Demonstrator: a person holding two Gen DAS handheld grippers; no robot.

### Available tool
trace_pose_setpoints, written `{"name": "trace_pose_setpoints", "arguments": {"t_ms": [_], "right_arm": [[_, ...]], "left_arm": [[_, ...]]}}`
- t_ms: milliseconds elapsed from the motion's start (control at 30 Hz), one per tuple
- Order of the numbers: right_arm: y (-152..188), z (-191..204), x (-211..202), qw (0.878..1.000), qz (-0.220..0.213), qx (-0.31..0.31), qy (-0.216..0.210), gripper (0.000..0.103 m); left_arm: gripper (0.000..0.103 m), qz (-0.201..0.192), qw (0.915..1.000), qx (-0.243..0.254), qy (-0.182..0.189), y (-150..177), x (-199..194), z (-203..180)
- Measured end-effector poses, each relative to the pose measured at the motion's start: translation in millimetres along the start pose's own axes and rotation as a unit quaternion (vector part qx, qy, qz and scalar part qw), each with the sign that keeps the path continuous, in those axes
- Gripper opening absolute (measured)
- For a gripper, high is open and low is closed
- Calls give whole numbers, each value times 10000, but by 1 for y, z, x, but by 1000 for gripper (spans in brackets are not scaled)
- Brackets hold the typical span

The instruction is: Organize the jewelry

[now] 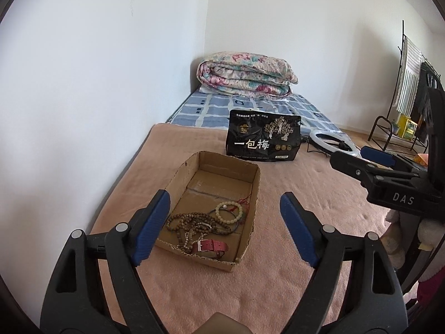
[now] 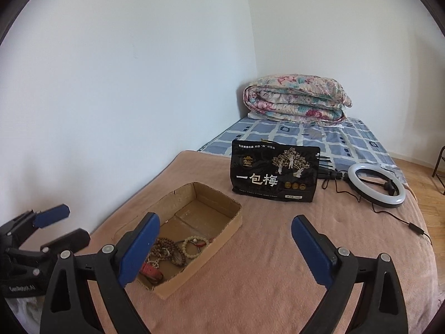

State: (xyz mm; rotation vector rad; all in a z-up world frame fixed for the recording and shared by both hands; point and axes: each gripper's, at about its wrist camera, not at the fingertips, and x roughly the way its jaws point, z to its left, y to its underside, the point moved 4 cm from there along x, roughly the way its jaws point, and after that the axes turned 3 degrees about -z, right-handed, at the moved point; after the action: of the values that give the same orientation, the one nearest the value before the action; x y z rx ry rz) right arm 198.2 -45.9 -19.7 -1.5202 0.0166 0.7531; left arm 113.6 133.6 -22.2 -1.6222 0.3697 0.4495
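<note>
An open cardboard box (image 1: 251, 194) (image 2: 233, 217) sits on a pink blanket. In its near end lie brown bead strings (image 1: 192, 222) (image 2: 164, 247), a pale bead bracelet (image 1: 229, 211) (image 2: 194, 246) and a red watch strap (image 1: 211, 246) (image 2: 151, 272). My left gripper (image 1: 225, 228) is open and empty, held above the box's near end. My right gripper (image 2: 225, 253) is open and empty, to the right of the box; it also shows at the right of the left wrist view (image 1: 361, 158). The left gripper also shows at the left edge of the right wrist view (image 2: 61, 225).
A black snack bag (image 1: 262, 139) (image 2: 275, 175) stands behind the box. A white ring light (image 2: 375, 185) (image 1: 328, 136) with cable lies at the right. A folded floral quilt (image 1: 244, 73) (image 2: 294, 100) sits at the bed's far end. White wall on the left. A rack (image 1: 400, 91) stands far right.
</note>
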Motion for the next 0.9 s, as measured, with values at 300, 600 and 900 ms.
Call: {"name": "trace_pose_setpoints", "arguments": {"t_ms": [300, 600, 900], "right_arm": [[20, -17, -33, 9997, -93, 37, 210, 103], [40, -43, -45, 9989, 24, 201, 417, 103], [51, -53, -47, 9980, 96, 182, 601, 103]], "left_arm": [[84, 12, 9998, 202, -74, 5, -10, -11], [103, -119, 9989, 352, -293, 11, -18, -17], [103, -10, 9983, 382, -451, 14, -14, -22]]}}
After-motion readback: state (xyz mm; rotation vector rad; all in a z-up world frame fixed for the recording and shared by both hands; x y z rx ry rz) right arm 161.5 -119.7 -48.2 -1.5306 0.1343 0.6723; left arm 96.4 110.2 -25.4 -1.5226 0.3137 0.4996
